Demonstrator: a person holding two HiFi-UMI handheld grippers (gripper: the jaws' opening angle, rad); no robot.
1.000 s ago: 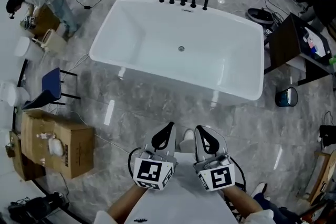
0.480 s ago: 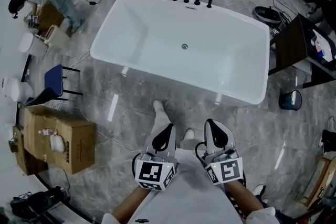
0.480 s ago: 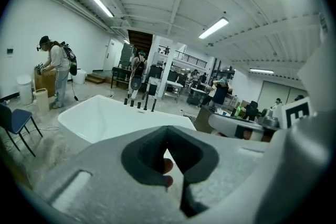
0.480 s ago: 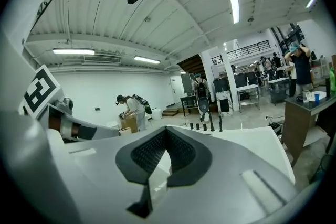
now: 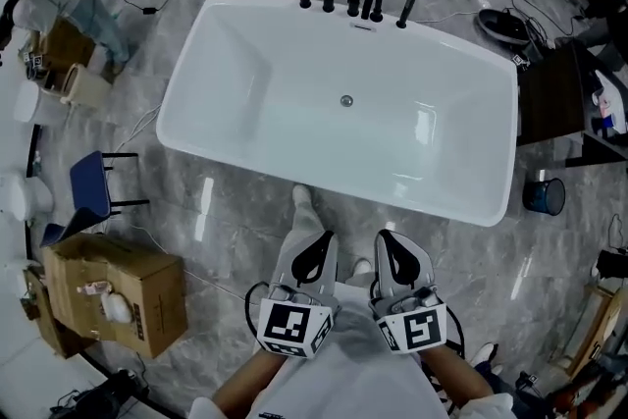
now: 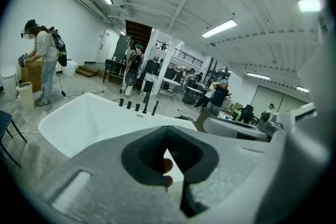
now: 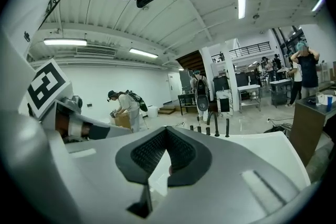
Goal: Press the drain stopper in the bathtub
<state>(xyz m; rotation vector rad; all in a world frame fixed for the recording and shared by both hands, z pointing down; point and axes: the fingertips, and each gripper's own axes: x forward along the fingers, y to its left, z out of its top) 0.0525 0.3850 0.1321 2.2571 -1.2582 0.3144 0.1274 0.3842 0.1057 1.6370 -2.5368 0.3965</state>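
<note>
Tub (image 5: 231, 64) nearer now. Left gripper (image 5: 319, 240), right gripper (image 5: 385, 242) clenched, empty. Stopper (image 5: 345, 100) well apart; overreach risks missed press, lost balance.

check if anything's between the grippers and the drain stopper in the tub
Only the bathtub near rim lies between the left gripper, the right gripper and the drain stopper. Nothing visible sits in the tub around it.

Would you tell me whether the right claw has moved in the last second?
Yes: the right claw is nearer the near rim of the white rectangular bathtub; the strip of grey marble floor between them has narrowed.
</note>
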